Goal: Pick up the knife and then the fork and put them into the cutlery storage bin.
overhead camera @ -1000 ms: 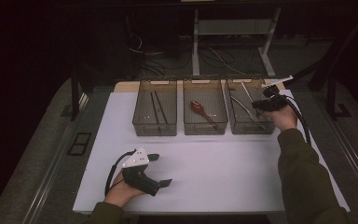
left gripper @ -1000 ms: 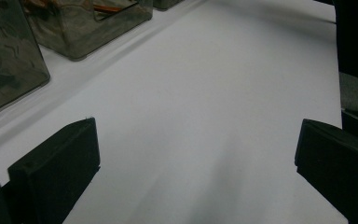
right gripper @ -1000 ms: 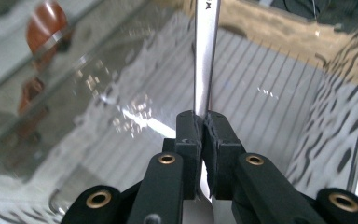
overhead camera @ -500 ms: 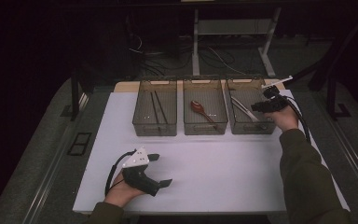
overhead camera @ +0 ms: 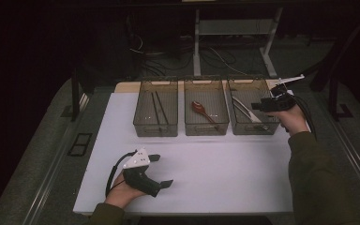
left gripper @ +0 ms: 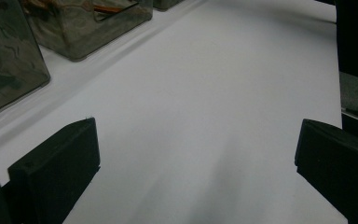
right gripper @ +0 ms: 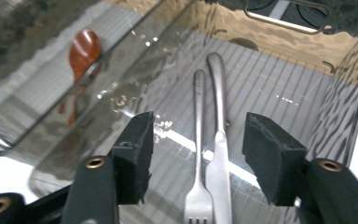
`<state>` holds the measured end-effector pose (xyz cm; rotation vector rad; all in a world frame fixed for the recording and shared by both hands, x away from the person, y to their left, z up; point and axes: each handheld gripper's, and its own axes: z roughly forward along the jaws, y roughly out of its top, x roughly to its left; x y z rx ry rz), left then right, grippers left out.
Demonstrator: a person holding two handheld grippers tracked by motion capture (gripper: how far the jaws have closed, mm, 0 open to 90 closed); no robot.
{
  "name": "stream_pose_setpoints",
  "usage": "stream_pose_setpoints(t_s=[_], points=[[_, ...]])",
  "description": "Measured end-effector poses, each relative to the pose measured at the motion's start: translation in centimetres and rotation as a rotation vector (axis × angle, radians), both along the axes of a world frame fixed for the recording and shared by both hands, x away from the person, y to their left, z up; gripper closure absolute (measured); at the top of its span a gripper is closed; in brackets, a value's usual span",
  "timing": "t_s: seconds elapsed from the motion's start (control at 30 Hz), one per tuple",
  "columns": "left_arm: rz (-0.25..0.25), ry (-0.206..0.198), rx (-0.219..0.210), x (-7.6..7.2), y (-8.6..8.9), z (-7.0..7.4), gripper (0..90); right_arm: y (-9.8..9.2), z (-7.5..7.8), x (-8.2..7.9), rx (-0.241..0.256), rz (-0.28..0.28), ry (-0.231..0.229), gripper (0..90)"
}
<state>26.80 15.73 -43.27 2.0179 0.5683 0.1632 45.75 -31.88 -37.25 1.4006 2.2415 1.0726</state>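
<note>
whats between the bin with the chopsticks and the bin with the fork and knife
The middle bin, holding a red-brown spoon, stands between the chopstick bin and the cutlery bin in the high view.

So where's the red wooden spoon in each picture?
High view: the red wooden spoon lies in the middle bin.
Left gripper view: can't make it out.
Right gripper view: upper left, seen through the bin wall.
Shared landmark: the fork in the right bin.
</note>
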Motion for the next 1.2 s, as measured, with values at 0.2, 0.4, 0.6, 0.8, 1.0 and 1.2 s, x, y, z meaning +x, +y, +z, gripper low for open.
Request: stream_pose_setpoints(t_s=[0.2, 0.4, 0.6, 0.8, 1.0, 1.2], points=[[0.002, 0.001, 0.001, 0.0, 0.0, 0.0, 0.0, 0.1, 0.6, -0.9, 0.026, 0.008, -0.038, 37.1], [0.001, -0.002, 0.001, 0.0, 0.0, 0.0, 0.0, -0.1, 0.6, -1.9, 0.051, 0.012, -0.072, 32.7], [0.001, -0.003, 0.003, 0.0, 0.0, 0.0, 0.0, -0.6, 0.5, -3.5, 0.075, 0.017, -0.106, 29.9], [0.003, -0.002, 0.002, 0.0, -0.1, 0.0, 0.0, -0.9, 0.2, -5.1, 0.089, 0.021, -0.139, 29.5], [0.005, -0.003, 0.000, 0.0, -0.1, 0.1, 0.0, -0.9, 0.0, -7.1, 0.106, 0.048, -0.160, 28.9], [0.005, -0.002, -0.001, 0.0, -0.1, 0.0, 0.0, -1.0, -0.4, -9.2, 0.111, 0.073, -0.172, 28.5]])
